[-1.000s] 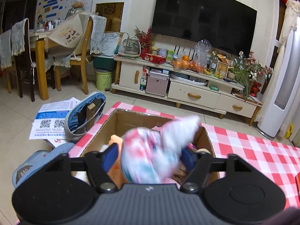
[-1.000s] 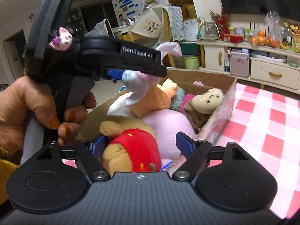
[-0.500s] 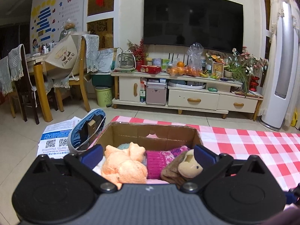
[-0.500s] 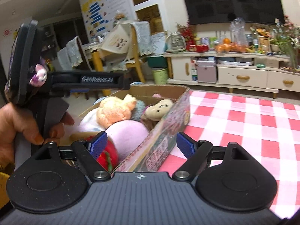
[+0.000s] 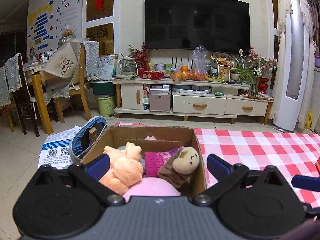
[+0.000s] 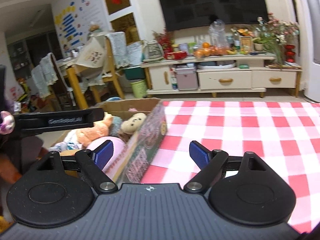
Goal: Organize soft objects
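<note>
An open cardboard box (image 5: 152, 138) sits at the left end of the checked table. It holds an orange plush (image 5: 122, 166), a magenta knit piece (image 5: 154, 160), a brown doll with a beige face (image 5: 186, 161) and a pink round cushion (image 5: 152, 188). My left gripper (image 5: 158, 165) hangs open over the box's near end, gripping nothing. My right gripper (image 6: 151, 154) straddles the box's printed side wall (image 6: 148, 140). Its jaws are opening and the pads touch nothing. A white patterned plush (image 6: 68, 145) lies in the box's near corner.
The red-and-white checked tablecloth (image 6: 240, 124) stretches right of the box. Off the table's left edge, a blue bag (image 5: 88, 138) and printed papers (image 5: 56, 150) lie on the floor. Dining chairs (image 5: 80, 80) stand far left, a TV cabinet (image 5: 192, 100) at the back.
The patterned plush that was between my left fingers has dropped into the box, and those jaws have widened. My right gripper swung right, from over the red-shirted bear to the box's side wall.
</note>
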Motion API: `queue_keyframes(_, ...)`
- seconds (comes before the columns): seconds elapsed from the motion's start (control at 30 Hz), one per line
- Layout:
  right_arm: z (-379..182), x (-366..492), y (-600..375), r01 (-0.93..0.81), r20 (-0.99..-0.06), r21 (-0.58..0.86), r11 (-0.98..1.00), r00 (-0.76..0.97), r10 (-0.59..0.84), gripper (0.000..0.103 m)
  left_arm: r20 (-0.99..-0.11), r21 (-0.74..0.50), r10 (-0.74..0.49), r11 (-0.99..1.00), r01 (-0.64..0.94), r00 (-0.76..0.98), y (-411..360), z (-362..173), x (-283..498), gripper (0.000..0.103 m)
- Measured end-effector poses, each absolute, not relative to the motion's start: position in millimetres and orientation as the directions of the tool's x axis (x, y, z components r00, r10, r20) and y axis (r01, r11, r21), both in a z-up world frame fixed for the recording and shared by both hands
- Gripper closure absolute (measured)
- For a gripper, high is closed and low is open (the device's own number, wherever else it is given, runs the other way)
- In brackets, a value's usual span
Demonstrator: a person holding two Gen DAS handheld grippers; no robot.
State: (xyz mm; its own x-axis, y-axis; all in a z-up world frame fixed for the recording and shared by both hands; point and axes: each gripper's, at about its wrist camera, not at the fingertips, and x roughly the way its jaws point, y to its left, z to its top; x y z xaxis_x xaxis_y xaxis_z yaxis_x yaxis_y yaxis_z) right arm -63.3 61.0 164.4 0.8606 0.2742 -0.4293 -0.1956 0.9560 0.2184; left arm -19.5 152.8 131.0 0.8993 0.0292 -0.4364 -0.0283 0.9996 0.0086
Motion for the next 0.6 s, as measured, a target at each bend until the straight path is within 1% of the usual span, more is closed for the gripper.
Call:
queue_keyframes(0.23,160.2,-75.7,56.6,-0.111,-0.450,0.191,0.975,0.873,0.188,0.000,-0.441,0.012,0.034,0.999,-0.032,0.897,146.1,128.0,-37.8,0.001)
queue_keyframes(0.43,153.1,-88.2,49.0,-0.060,-0.477,0.190,0.980,0.867,0.146,0.000,-0.443,-0.007,0.028,0.999,-0.034,0.896,144.5,121.4,-62.2,0.001)
queue_keyframes(0.6,150.5,-102.1,53.7,-0.054,-0.472,0.166,0.985,0.873,0.127,0.000,-0.448,-0.011,0.022,0.999,-0.030,0.894,141.0,115.6,-81.5,0.001)
